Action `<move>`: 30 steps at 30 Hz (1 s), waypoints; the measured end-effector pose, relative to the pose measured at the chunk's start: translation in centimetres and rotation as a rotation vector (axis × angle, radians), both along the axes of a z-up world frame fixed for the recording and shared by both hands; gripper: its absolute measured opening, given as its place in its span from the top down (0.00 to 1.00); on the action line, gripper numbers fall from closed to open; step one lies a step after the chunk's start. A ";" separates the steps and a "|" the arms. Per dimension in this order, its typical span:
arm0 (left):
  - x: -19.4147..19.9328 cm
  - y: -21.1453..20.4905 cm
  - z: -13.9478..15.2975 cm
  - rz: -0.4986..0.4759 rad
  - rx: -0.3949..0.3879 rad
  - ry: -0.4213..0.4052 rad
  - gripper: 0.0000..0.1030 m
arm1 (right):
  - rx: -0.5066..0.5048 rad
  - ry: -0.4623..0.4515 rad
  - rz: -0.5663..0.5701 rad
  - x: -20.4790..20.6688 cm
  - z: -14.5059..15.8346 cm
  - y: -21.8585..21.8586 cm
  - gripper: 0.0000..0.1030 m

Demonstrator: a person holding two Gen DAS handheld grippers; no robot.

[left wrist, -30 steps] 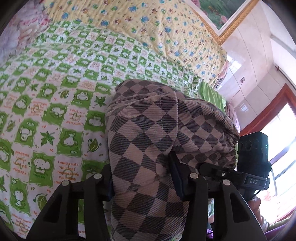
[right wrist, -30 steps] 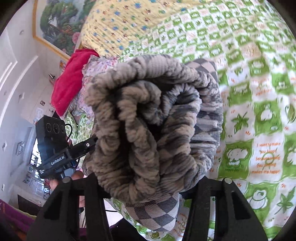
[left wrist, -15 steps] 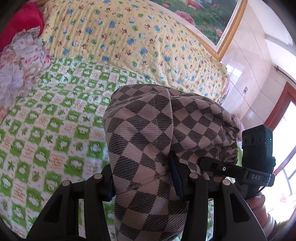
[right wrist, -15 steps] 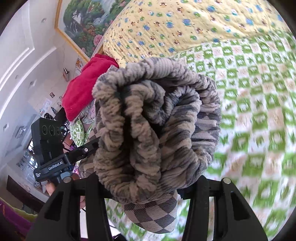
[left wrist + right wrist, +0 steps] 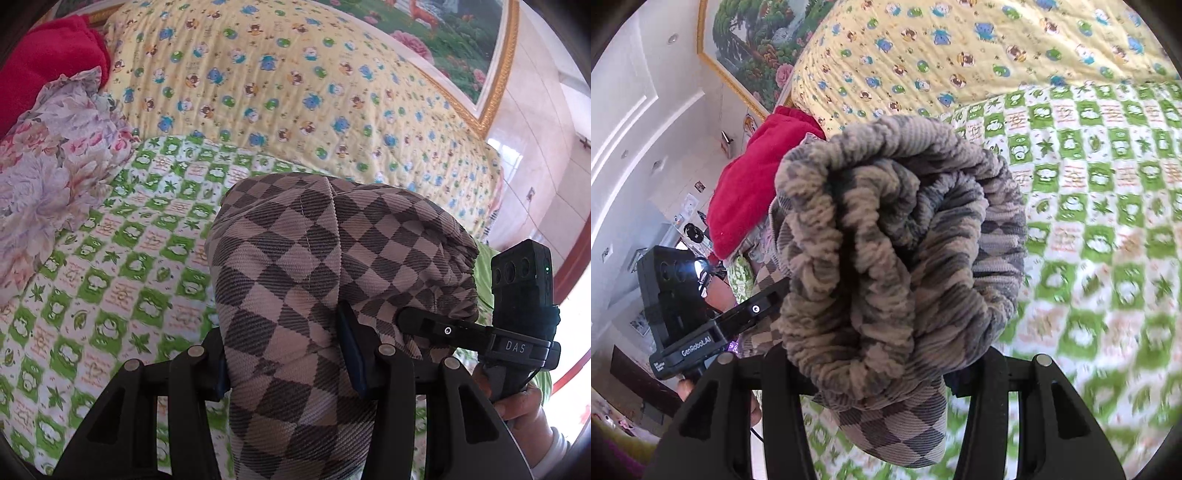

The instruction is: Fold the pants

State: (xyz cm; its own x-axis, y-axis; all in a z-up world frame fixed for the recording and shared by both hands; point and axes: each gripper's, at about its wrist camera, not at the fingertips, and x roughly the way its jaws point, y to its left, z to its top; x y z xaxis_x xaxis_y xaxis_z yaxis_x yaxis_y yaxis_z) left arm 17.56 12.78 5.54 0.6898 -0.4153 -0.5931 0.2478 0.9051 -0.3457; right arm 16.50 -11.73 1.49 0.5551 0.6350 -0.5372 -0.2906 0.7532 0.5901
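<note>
Pants lifted over the bed, one set of tongs on each end

Far left on the bed: a floral cloth [image 5: 48, 166] and a red blanket [image 5: 44, 55], both apart from the work. Next, the left tongs [image 5: 284, 354] clamp a thick bunch of the checked pants [image 5: 317, 280], cloth bulging up past the pads and hanging below. To the right, the right tongs [image 5: 882, 369] pinch the bunched elastic waistband [image 5: 886, 240], a checked fold dangling under them. The pants hang between both tongs, clear above the green patterned sheet [image 5: 110, 277]; yellow quilt [image 5: 295, 92] behind. Gripping both ends likely keeps the bundle together so it can be carried and laid out flat for folding; folding looks barely begun
</note>
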 end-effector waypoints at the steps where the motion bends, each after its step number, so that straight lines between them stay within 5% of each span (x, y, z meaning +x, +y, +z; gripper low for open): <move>1: 0.6 0.2 -0.2 0.013 0.000 0.005 0.52 | -0.002 0.003 0.004 0.9 -0.2 0.2 0.52; 9: 4.6 2.4 -2.1 0.095 -0.009 0.054 0.52 | -0.009 0.034 0.036 5.8 -2.0 1.7 0.52; 17: 5.1 2.7 -5.5 0.104 0.019 0.109 0.51 | -0.058 0.060 0.070 6.1 -4.5 2.4 0.51; 30: 4.5 1.2 -6.5 0.153 0.152 0.093 0.19 | -0.033 0.131 0.059 6.0 -7.5 -0.1 0.24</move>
